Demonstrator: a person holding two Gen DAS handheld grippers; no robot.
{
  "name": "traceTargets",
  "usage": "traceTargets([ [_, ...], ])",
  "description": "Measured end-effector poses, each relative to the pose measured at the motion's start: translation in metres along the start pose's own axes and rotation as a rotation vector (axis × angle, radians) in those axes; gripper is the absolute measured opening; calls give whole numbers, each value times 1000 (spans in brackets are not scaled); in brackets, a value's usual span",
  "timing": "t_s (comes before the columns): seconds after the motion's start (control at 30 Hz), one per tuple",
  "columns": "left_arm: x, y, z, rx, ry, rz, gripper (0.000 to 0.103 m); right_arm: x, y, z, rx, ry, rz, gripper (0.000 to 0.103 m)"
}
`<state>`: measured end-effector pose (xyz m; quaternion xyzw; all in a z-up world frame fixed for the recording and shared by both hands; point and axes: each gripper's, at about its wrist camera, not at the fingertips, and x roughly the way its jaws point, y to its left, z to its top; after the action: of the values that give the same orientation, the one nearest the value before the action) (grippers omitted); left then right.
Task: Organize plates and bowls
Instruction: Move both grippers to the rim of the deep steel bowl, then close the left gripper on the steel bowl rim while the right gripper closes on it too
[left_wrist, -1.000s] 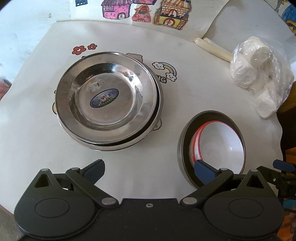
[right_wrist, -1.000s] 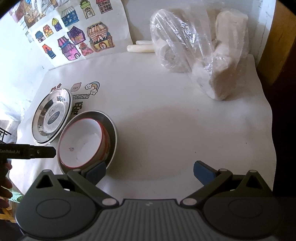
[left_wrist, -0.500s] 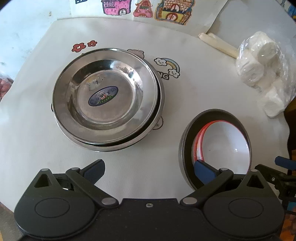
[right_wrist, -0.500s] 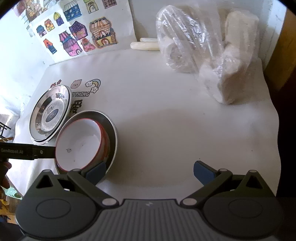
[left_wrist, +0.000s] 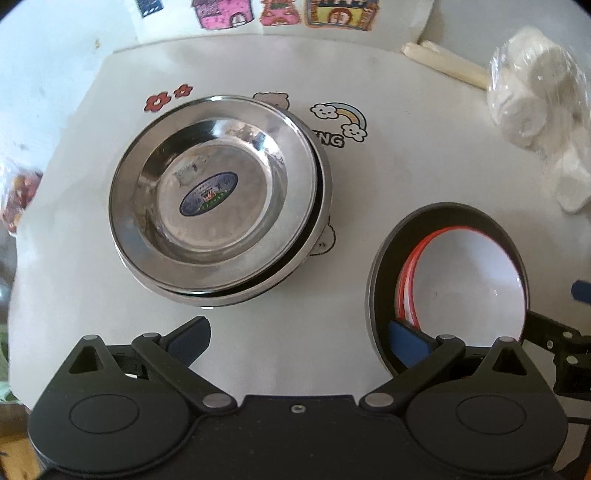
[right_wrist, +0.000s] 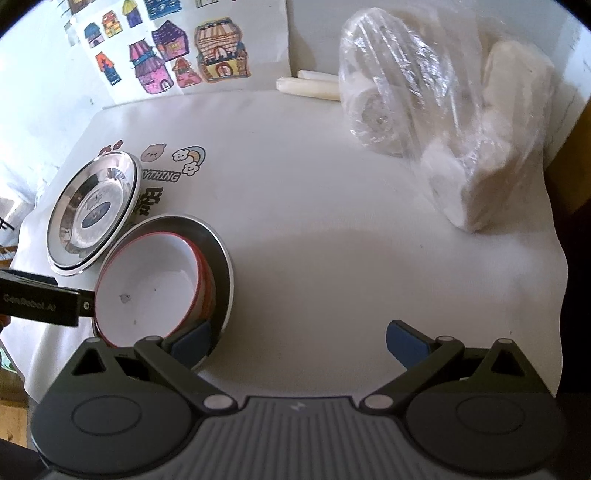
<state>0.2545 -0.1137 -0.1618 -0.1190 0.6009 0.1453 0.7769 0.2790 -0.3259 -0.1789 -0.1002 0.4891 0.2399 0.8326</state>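
Nearby, plastic bag (right_wrist: 454, 140) and candles (right_wrist: 310, 86) behind bowls (right_wrist: 155, 291).

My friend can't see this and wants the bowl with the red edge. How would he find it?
Start at the white tablecloth with the rainbow cartoon. Two piles of dishes sit on it: shiny steel plates, and beside them a steel bowl. The red-rimmed bowl sits inside that steel bowl, and it is the only dish that is white inside.

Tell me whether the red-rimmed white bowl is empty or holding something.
Empty. The red-rimmed white bowl, nested in a steel bowl, shows a bare white inside with only a small dark speck; nothing lies in it.
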Motion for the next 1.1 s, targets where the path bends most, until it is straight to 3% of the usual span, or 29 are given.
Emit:
traceTargets([
  [0.17,0,1,3,0,2,1,99,4,2,1,-6,12,5,102],
  [0.4,-5,-2,3,10,0,-13,92,4,3,1,-2,15,20,91],
  [0.6,-4,1,3,-21,15,-92,73,4,1,1,31,15,68,75],
  [0.73,-3,-1,2,-19,17,-148,52,2,3,0,47,17,108,60],
  [0.97,-3,-9,0,13,39,-190,31,4,6,2,74,29,151,39],
  [1.1,-3,-11,0,20,41,-203,25,4,8,2,81,33,167,31],
])
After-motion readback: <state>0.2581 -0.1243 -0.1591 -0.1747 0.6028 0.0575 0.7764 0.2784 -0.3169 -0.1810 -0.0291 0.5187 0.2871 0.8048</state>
